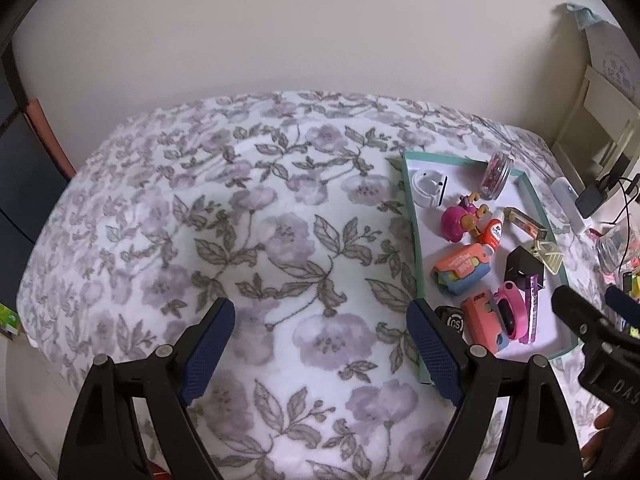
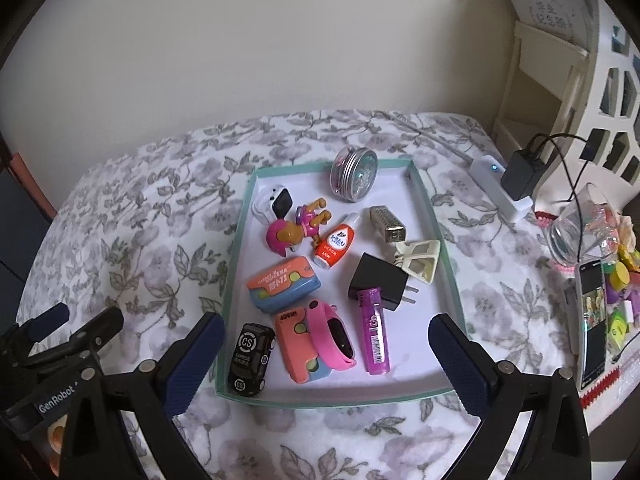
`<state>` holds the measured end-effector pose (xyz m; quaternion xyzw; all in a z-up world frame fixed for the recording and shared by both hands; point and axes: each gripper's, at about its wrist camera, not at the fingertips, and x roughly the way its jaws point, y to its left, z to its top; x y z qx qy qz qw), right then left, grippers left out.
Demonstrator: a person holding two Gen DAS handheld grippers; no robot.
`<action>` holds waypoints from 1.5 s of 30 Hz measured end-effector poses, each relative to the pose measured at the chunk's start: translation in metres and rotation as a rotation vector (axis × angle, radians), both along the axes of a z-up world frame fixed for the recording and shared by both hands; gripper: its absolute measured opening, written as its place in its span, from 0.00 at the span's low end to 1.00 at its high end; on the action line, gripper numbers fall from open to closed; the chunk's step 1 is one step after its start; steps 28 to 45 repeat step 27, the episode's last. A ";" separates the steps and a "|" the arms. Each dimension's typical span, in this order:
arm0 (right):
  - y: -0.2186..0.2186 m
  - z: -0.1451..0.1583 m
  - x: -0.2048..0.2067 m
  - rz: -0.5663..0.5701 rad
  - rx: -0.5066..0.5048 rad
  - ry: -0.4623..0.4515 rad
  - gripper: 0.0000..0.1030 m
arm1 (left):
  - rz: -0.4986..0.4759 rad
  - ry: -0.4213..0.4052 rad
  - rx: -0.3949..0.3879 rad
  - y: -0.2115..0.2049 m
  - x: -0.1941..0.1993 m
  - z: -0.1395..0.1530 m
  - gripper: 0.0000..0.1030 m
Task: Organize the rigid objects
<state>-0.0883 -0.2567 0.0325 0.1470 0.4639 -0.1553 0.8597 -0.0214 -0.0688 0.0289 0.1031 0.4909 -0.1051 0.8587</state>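
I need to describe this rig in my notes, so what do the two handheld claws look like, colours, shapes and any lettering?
Both look alike: the left claw and the right claw each have two black plastic fingers shaped like open triangular frames, with silver pivot pins and dark blue, finely textured pads on their inner faces. Seen from the right wrist, the left claw's body carries a label reading GenRobot. No cables or sleeves show.

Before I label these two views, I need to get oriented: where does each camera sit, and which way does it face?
Left wrist: on the left tool, angled down at the floral blanket; the tray sits at right, with the right tool at the edge.
Right wrist: on the right tool, angled down over the tray; the left tool shows at left.
Shared: tray, toy car, blanket.
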 end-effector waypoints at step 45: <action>0.008 0.015 -0.009 0.039 -0.029 -0.042 1.00 | 0.013 -0.056 -0.045 0.005 -0.009 0.018 0.86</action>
